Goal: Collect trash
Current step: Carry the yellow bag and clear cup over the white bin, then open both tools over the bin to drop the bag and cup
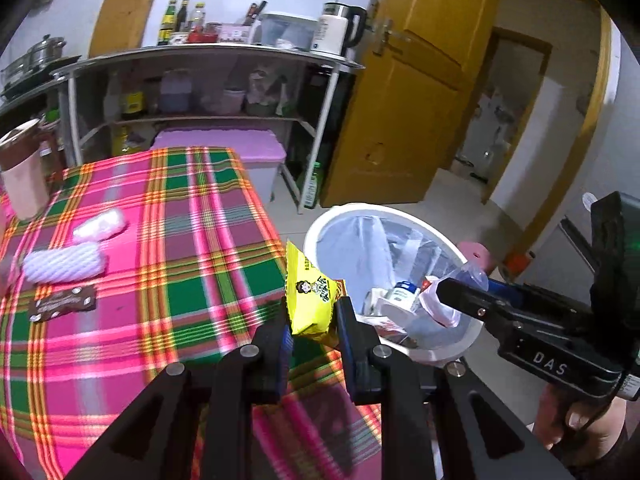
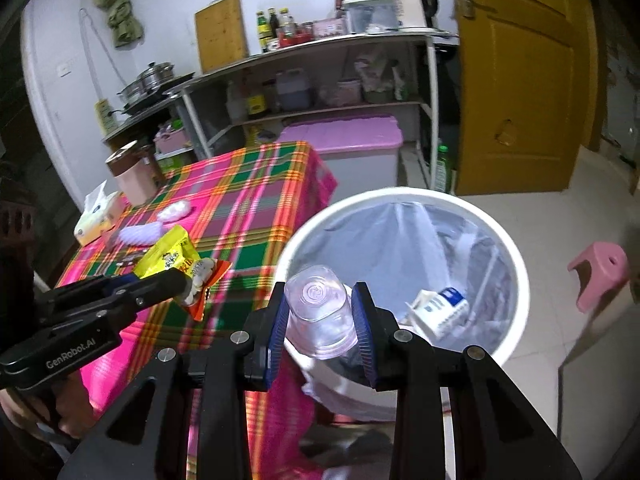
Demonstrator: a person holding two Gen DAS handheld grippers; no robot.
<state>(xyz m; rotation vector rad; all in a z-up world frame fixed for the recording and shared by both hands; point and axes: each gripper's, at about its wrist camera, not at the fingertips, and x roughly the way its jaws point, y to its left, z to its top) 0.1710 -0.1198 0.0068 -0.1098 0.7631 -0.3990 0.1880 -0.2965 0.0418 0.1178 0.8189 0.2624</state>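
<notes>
The desk (image 1: 168, 248) is covered with a pink, green and orange checked cloth. On it lie two white foam sleeves (image 1: 64, 266) close to each other, a dark brown wrapper (image 1: 64, 303) just below them, a pink cup (image 1: 22, 174) with a brown rim at the far corner, and a tissue pack (image 2: 96, 218). Beside the desk, on the pale tiled floor (image 2: 560, 360), stand a white bin (image 2: 400, 396) and a pink stool (image 2: 602, 270).

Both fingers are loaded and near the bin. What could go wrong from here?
1. The yellow snack packet in the left gripper sits over the table edge, not the white bin; released now, it may miss.
2. The clear plastic cup in the right gripper is near the bin's rim and could bounce out.
</notes>
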